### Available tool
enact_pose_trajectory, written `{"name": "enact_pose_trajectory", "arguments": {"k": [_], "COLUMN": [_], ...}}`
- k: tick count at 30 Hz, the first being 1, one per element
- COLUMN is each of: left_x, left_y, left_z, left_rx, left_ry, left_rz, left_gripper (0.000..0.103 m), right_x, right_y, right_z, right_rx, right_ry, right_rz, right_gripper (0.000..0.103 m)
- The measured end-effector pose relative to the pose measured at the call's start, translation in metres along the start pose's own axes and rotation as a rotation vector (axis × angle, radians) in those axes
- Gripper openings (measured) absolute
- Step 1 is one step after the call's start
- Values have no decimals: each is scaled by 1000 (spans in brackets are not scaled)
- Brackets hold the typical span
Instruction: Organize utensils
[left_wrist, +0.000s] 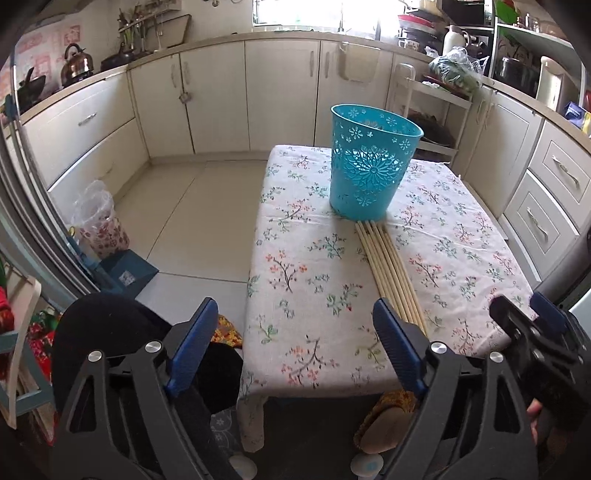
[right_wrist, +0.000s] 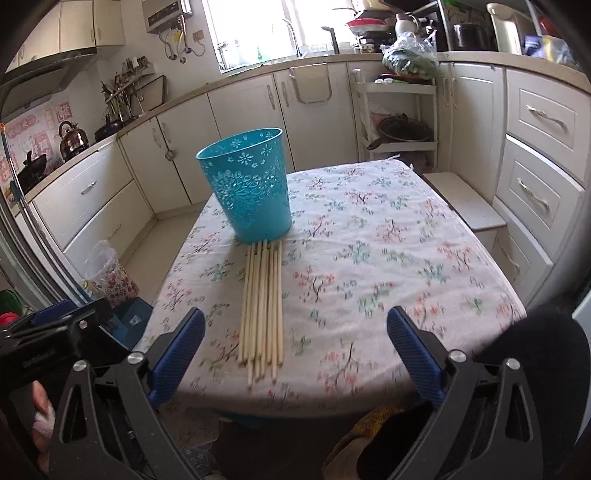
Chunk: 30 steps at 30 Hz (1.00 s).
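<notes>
Several long wooden chopsticks (left_wrist: 388, 269) (right_wrist: 263, 302) lie side by side on the floral tablecloth, their far ends touching the foot of an upright turquoise perforated basket (left_wrist: 371, 162) (right_wrist: 251, 184). My left gripper (left_wrist: 295, 325) hangs open over the table's near left edge, its right finger just beside the sticks' near ends, nothing between its blue pads. My right gripper (right_wrist: 295, 332) is open too, above the near edge, with the sticks' near ends inside its left half but untouched. The right gripper's body (left_wrist: 535, 343) shows at the lower right of the left wrist view.
The small table (left_wrist: 314, 229) (right_wrist: 406, 258) stands in a kitchen with cream cabinets all round. A flowered bin with a plastic liner (left_wrist: 98, 221) (right_wrist: 109, 273) and a blue box stand on the floor at left. A white shelf cart (right_wrist: 399, 110) stands behind the table.
</notes>
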<state>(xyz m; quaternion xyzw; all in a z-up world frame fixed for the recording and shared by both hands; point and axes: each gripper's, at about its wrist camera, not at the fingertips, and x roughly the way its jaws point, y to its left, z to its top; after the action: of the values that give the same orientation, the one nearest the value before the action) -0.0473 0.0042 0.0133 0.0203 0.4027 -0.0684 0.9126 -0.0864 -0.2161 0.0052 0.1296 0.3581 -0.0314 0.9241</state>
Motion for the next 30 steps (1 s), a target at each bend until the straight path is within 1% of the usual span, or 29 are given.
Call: {"name": "enact_pose_trajectory", "arguments": {"k": [1,2,4,5,7,8,11,12,14,16,18,20,23,24,27,30], "left_x": [3,7,19,21,30,34,51,57,66,77,87,97,116,122,139,153], "left_y": [-1,-1,-2,-1,-1,-2,-5,-6,-9,-13,-17,-23,-32,-35,-47,-58], "left_z": [1,3,7,8,12,14,19,21,24,29,33,36,41,42,46,51], "left_rx": [3,6,2,-1,-5,-6,-16,-21,-27,-29,-29,-25,-19,-18,-2,29], "left_ry": [-4,-3,26,31,38,41,68,80,91,102,111,120,143,152,167,168], "left_rz": [0,-4,-23,-25,-28,-28,-31,-32,-37,-41,-45,-45,-43,-42,-27,-2], "left_gripper": [82,82,82,82,82,82,82,82,82,82,82,82,82,82,82,82], "right_x": [11,25,50,63,84,96,120,126,134,142,146,150,156,158,159,162], "right_y": [-1,-2,-4,-3,0,1,7,8,12,11,10,8,10,11,10,-3], "right_z": [2,5,10,12,15,16,17,18,20,21,23,25,25,26,29,36], "right_rx": [-11,-13,-8,-18,-40,-43,-56,-63,-91,-86,-82,-62,-97,-109,-152,-190], "right_ry": [25,63,126,147,174,194,236,246,253,267,266,279,289,288,311,332], "right_rz": [-3,7,43,47,45,52,58,64,51,45,41,67,61,61,77,68], "right_gripper": [71,66,39,36,25,22,18,14,14,10,10,9,9,7,6,6]}}
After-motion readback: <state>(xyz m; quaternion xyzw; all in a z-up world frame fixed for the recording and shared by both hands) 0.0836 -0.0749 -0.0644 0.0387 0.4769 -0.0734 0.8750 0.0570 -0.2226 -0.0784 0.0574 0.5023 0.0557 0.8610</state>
